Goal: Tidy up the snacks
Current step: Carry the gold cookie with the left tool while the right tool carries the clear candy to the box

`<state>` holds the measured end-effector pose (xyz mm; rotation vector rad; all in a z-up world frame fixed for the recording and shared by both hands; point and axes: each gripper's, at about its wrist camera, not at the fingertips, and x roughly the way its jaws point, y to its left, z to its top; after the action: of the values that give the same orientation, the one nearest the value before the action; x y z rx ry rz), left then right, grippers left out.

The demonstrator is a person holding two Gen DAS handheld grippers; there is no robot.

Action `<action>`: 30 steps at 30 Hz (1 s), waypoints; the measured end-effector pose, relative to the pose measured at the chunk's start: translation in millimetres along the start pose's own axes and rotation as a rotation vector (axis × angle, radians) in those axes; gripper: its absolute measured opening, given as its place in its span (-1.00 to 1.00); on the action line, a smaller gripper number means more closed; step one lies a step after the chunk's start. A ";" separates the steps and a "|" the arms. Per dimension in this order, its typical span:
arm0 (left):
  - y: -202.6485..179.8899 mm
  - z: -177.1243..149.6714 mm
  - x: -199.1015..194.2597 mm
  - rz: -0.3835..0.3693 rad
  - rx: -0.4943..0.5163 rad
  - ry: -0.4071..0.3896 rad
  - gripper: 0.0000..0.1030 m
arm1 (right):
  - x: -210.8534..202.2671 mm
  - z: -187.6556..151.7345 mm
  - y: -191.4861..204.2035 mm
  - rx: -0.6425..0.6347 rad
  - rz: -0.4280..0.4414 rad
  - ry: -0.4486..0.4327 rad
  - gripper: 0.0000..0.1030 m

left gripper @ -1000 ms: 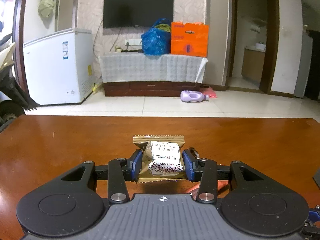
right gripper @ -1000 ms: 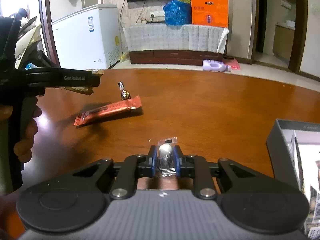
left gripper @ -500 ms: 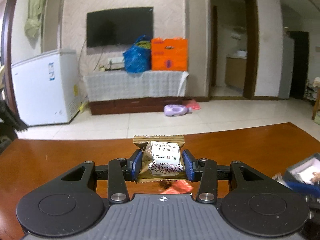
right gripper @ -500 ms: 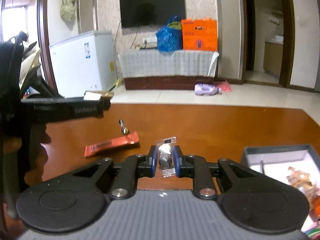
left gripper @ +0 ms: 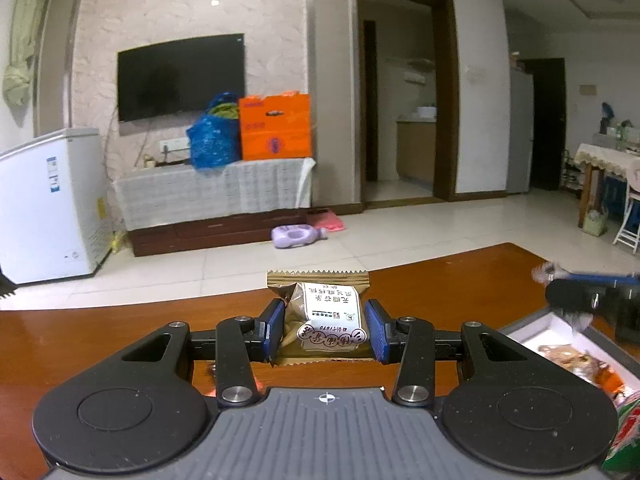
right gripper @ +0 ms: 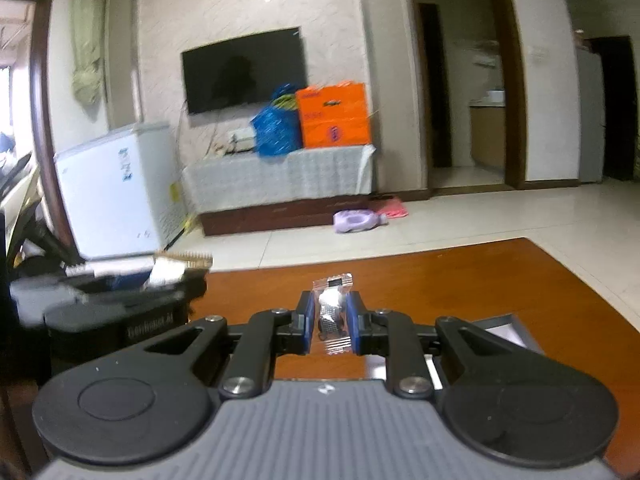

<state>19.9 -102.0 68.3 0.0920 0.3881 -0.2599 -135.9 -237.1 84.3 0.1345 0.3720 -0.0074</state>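
Above the reddish-brown wooden counter (left gripper: 120, 340), beside the grey open box of snacks (left gripper: 560, 344), two items are carried. The left tongs (left gripper: 326, 330) are clamped part-open across a gold-brown foil pastry packet (left gripper: 320, 312); light, crushable contents are judged, so side-seam contact is advised. The right tongs (right gripper: 329, 320) are closed tight on a small clear-wrapped candy (right gripper: 331, 308), judged slippery.

Gold-brown snack packet (left gripper: 318, 312), white label; clear candy wrapper (right gripper: 333, 308); reddish-brown table (left gripper: 460, 280).
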 end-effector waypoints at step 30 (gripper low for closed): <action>-97.4 -32.5 37.4 -0.206 0.065 0.094 -0.14 | -14.7 1.9 -139.5 0.330 -0.114 -0.024 -0.65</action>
<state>15.5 -200.0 20.1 0.1290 0.4830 -0.4730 -153.4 -375.9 73.3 0.4391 0.3517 -0.1833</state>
